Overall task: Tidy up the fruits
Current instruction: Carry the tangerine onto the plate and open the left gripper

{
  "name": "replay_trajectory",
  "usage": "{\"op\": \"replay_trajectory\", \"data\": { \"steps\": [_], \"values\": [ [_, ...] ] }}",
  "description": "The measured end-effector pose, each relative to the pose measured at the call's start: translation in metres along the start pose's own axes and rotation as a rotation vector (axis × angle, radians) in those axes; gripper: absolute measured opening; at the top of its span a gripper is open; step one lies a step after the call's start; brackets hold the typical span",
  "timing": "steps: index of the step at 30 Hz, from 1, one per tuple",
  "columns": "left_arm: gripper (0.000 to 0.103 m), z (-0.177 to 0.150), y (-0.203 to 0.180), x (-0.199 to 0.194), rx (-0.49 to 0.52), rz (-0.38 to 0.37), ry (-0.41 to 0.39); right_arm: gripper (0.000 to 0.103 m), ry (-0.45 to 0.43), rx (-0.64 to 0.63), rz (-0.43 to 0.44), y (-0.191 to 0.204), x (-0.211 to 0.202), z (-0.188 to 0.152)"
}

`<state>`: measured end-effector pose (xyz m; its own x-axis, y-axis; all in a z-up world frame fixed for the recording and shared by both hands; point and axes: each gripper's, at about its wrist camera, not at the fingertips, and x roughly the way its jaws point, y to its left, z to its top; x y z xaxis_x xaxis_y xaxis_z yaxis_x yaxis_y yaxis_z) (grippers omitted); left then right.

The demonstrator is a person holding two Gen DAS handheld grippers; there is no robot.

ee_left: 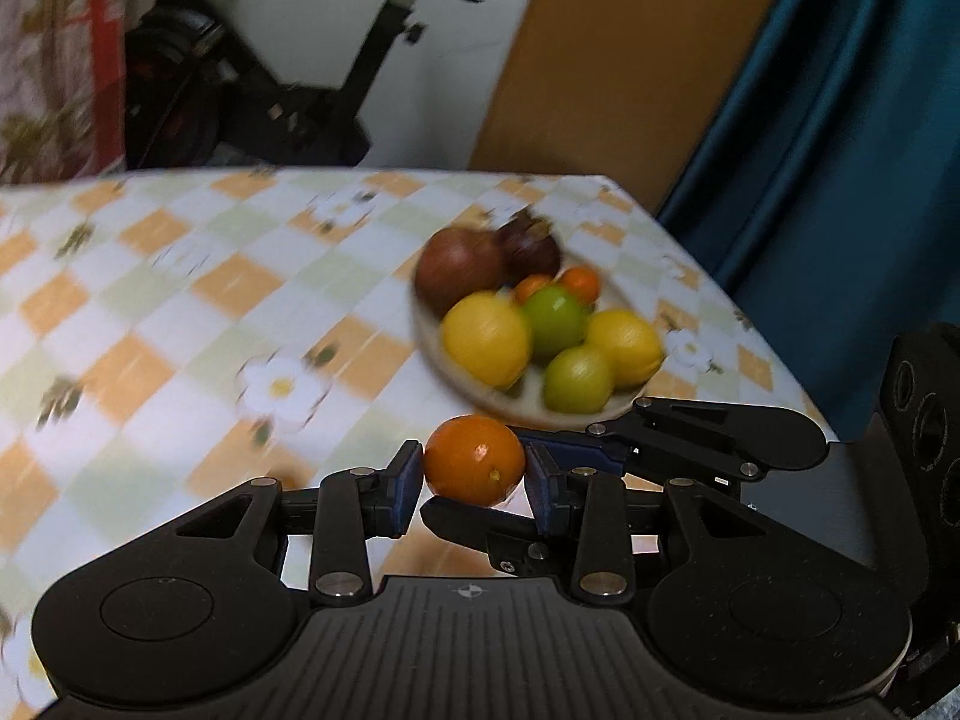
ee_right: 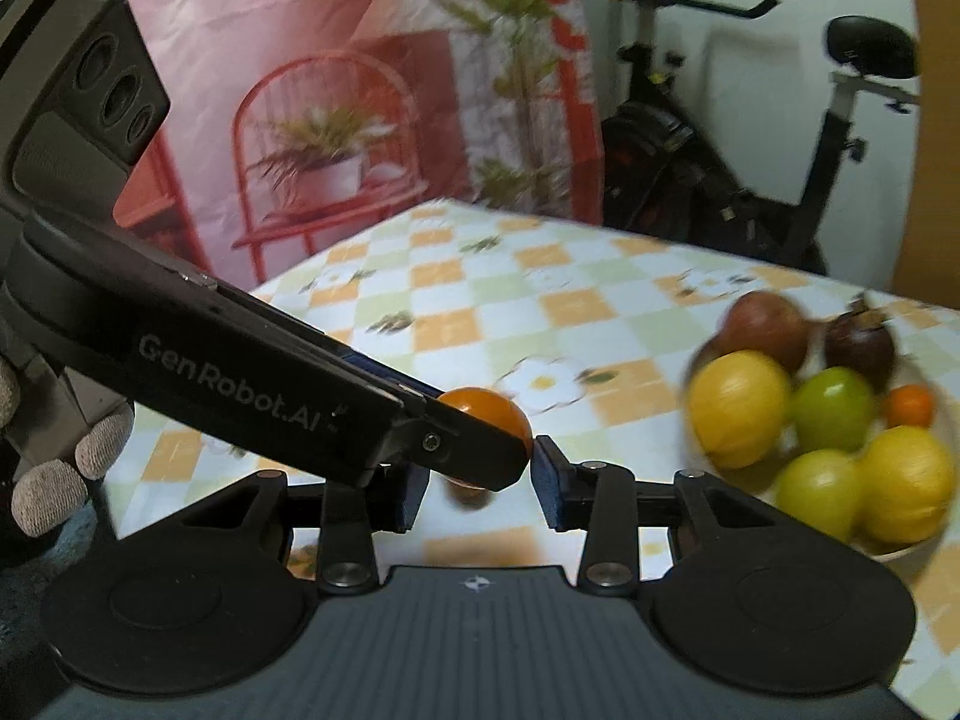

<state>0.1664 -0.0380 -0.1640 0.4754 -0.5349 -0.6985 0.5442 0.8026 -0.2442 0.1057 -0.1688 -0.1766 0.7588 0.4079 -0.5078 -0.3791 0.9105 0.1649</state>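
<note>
My left gripper point(ee_left: 473, 473) has its blue pads closed on a small orange point(ee_left: 471, 459), one pad against each side. From this wrist the orange sits at the near edge of the plate point(ee_left: 522, 415), just left of it in the scene.

My right gripper point(ee_right: 480, 480) comes in from the right and straddles the same orange. In the right wrist view its right pad looks to be touching the orange's edge. Its left pad is hidden behind the left gripper's finger, which crosses the picture from the left. I cannot tell whether the right jaws are pressing on the fruit or only standing around it.

A gloved hand point(ee_right: 66, 462) shows at the left edge of that view, beneath the left gripper's body.

The plate stands on the right part of the table point(ee_left: 150, 300), which has an orange-and-green checked cloth with daisies. The plate holds two lemons point(ee_left: 487, 339), two green fruits point(ee_left: 555, 318), two more small oranges at the far side, and two dark reddish-brown fruits point(ee_left: 459, 267) farthest away. The plate and cloth are blurred in both views.

Beyond the table are an exercise bike point(ee_left: 270, 90) and, at right, a blue curtain point(ee_left: 840, 150).
</note>
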Motion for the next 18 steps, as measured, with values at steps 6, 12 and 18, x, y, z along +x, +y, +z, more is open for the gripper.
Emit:
{"op": "replay_trajectory", "data": {
  "steps": [6, 12, 18],
  "values": [
    [0.038, 0.029, -0.029, 0.029, 0.032, -0.038, 0.005, 0.04, -0.055, 0.056, -0.063, -0.041, -0.021, 0.012],
    [0.038, 0.053, -0.054, 0.059, 0.067, -0.064, 0.014, 0.04, -0.086, 0.101, -0.118, -0.078, -0.035, 0.015],
    [0.038, 0.073, -0.075, 0.092, 0.095, -0.072, 0.012, 0.04, -0.108, 0.135, -0.178, -0.114, -0.042, 0.017]
  ]
}}
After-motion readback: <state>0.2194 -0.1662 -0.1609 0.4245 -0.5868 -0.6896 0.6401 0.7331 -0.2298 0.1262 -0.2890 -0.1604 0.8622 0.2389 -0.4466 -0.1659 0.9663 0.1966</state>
